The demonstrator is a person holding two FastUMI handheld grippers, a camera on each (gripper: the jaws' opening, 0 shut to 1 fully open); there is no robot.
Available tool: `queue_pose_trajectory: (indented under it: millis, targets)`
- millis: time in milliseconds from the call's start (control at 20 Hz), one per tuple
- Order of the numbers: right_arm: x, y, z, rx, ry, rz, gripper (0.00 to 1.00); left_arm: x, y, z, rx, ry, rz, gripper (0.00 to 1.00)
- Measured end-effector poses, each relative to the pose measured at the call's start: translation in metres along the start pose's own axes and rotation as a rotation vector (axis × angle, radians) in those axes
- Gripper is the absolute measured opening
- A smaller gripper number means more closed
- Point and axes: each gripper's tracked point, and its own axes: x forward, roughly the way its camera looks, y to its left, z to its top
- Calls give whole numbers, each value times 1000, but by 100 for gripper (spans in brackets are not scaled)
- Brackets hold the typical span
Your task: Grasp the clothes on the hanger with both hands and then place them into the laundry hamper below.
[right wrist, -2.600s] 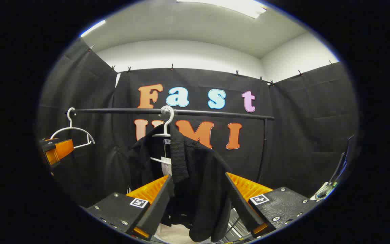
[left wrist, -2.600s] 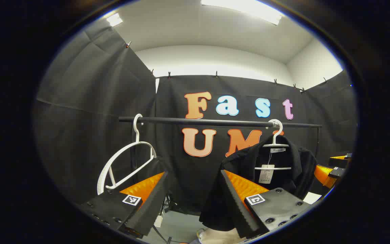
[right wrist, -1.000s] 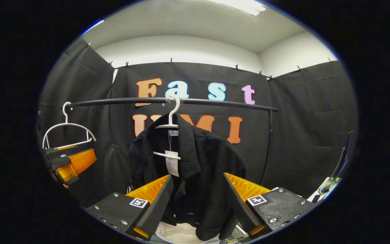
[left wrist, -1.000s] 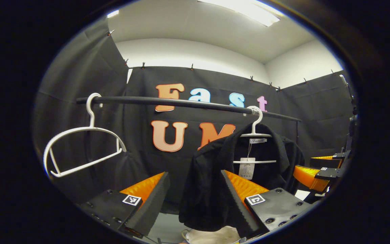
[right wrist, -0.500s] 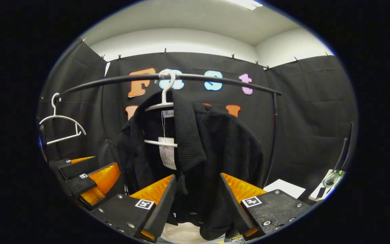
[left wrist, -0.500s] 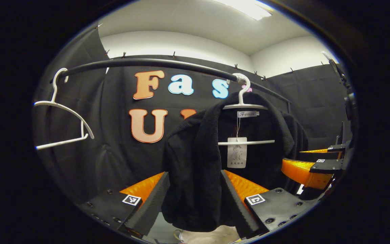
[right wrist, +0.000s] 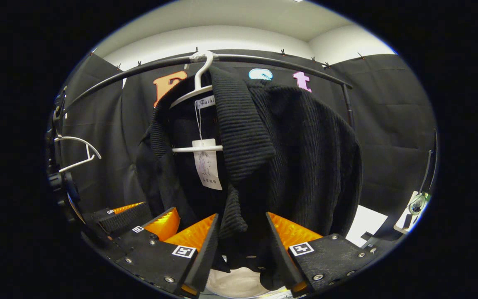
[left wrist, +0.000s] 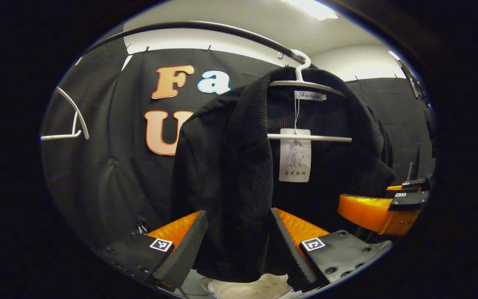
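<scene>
Left gripper view: left gripper (left wrist: 237, 238) open, straddling the black ribbed knit jacket (left wrist: 230, 166) on its white plastic hanger (left wrist: 305, 83). Right gripper view: right gripper (right wrist: 241, 245) open around the jacket's front edge. Soft, light fabric; grip near both lapels.

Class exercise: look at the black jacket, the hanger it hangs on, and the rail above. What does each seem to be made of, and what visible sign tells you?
Jacket: a ribbed knit fabric, matte; fine ridges run along collar and front.
Hanger: probably plastic, white and smooth, thin moulded bars; painted metal cannot be ruled out.
Rail: likely metal tube, dark, with a slight sheen.
</scene>
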Motion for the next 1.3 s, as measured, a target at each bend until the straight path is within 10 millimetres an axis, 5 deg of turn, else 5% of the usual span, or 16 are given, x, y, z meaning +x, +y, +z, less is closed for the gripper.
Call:
queue_pose_trajectory:
  millis: [150,200,250,300,400,500,600,650,700,850,1100,1200,1300]
  targets:
    - [8,-3,-6,4,8,-20,53,15,0,-7,-39,10,31,93]
    - [12,-3,-6,8,11,-27,56,20,-1,-8,-57,14,37,96]
    - [16,-3,-4,13,12,-30,46,23,-1,-8,-67,12,37,96]
    - [17,-3,-4,16,13,-35,55,26,-1,-6,-66,9,37,96]
    - [21,-6,-4,10,9,-48,42,28,0,1,-57,-9,40,93]
    - [20,-7,-6,10,7,-57,25,30,1,4,-55,-15,41,83]
    - [20,-10,-6,8,2,-67,25,29,7,4,-45,-14,58,62]
    - [18,-12,-5,1,2,-71,7,29,9,4,-38,-11,63,51]
    - [16,-17,-4,-6,0,-81,12,26,11,5,-33,-8,62,41]
    - [1,-32,6,-35,-17,-112,4,17,26,8,-13,-6,112,9]
    - [-28,-60,44,-60,-54,-154,0,-9,49,28,-33,18,119,7]
    - [-41,-70,67,-54,-88,-171,5,-25,65,47,-43,0,144,7]
    - [-54,-80,93,-56,-129,-186,0,-41,80,70,-36,-32,170,10]
